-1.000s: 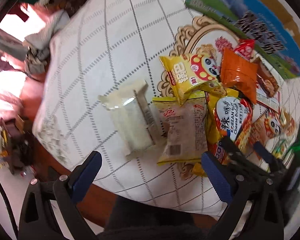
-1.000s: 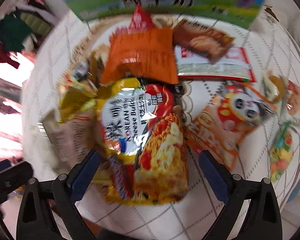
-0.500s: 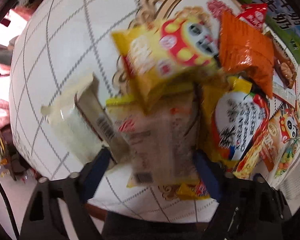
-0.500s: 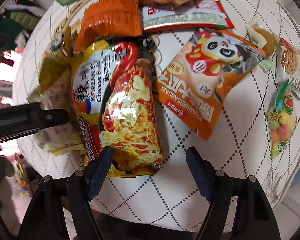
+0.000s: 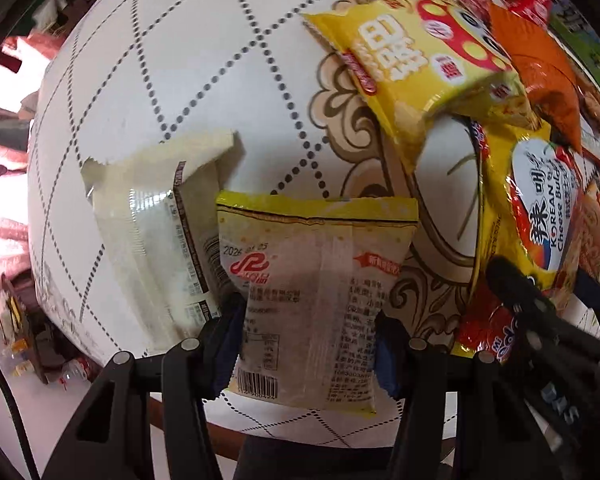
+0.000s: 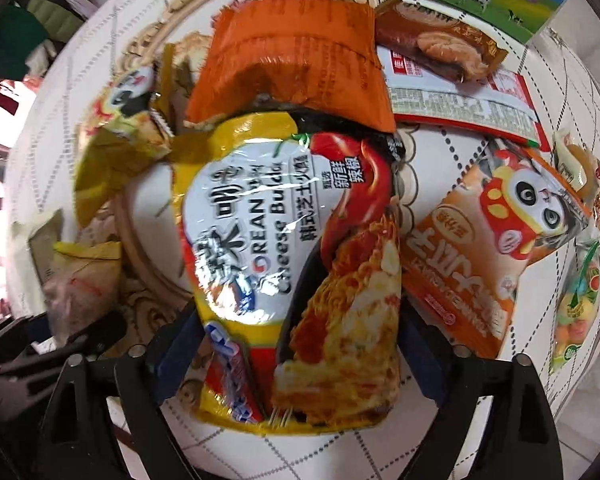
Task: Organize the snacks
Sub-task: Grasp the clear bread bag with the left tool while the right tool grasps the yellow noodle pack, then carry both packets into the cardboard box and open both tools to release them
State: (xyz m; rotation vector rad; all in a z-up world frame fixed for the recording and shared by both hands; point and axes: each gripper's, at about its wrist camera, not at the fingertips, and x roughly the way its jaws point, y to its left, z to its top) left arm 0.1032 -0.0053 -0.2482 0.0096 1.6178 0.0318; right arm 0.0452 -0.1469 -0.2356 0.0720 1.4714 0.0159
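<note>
A round table (image 5: pixel 204 60) is covered by a white cloth with dotted diamond lines and a gold scroll border. Clutter is seen on the floor (image 5: pixel 28 356) beyond (details blurred). A pale packet (image 5: pixel 312 296) is clamped by the left gripper (image 5: pixel 306 354) near the table's edge. A noodle pack (image 6: pixel 296 280) is pinched between the fingers of the right gripper (image 6: pixel 300 354), beside an orange panda bag (image 6: pixel 496 248).
</note>
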